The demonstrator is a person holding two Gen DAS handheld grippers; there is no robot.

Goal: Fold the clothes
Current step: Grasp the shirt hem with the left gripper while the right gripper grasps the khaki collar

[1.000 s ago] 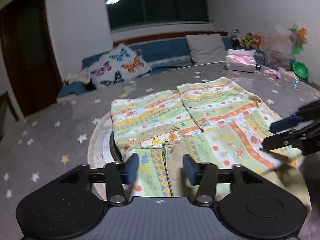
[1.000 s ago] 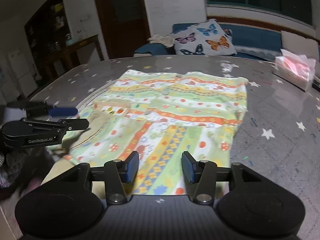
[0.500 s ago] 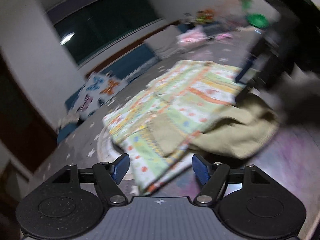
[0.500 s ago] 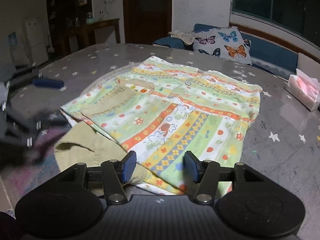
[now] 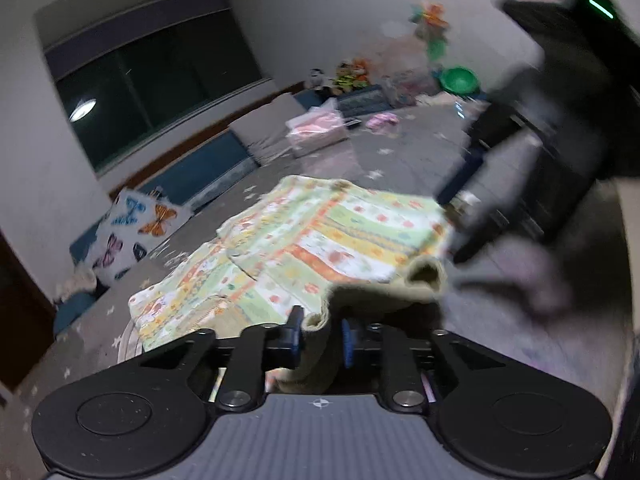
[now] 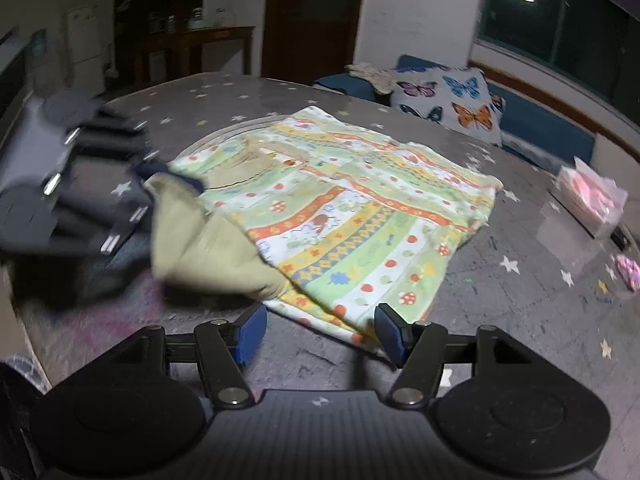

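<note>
The left gripper (image 5: 318, 338) pinches the garment's (image 6: 360, 216) khaki-lined corner, lifted just off the table (image 6: 520, 300); carry it evenly over the printed cloth, keeping the edge straight. The right gripper (image 6: 318, 334) hovers low at the garment's near hem, fingers wide and empty.
</note>
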